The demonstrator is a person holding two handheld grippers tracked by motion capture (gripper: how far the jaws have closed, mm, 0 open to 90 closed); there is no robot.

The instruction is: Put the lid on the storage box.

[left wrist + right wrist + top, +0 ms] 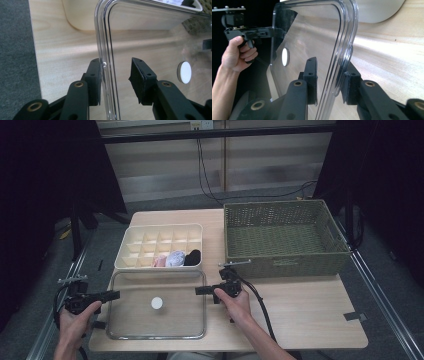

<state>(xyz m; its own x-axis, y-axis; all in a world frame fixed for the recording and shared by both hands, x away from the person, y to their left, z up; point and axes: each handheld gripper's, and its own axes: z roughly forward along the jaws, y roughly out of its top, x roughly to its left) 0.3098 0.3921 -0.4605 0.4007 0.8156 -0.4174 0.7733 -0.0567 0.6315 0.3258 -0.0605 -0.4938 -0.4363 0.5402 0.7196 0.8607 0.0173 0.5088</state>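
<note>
We see lid (pixel 156 332) flat btwn grippers: left gripper (pixel 116 75) astride left rim, not clamped; right gripper (pixel 329 82) astride right rim, loose.

My high view looks forward and down over the clear lid (pixel 156 305); both gripper views sit close at its opposite edges, sharing it.

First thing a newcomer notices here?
The clear lid with its white knob, flat at the table's near edge, with the left gripper and right gripper straddling its two side rims. Behind it stands the cream divided box, with pink, blue-white and black bundles in its front cells. To the right stands a large empty green basket.
</note>
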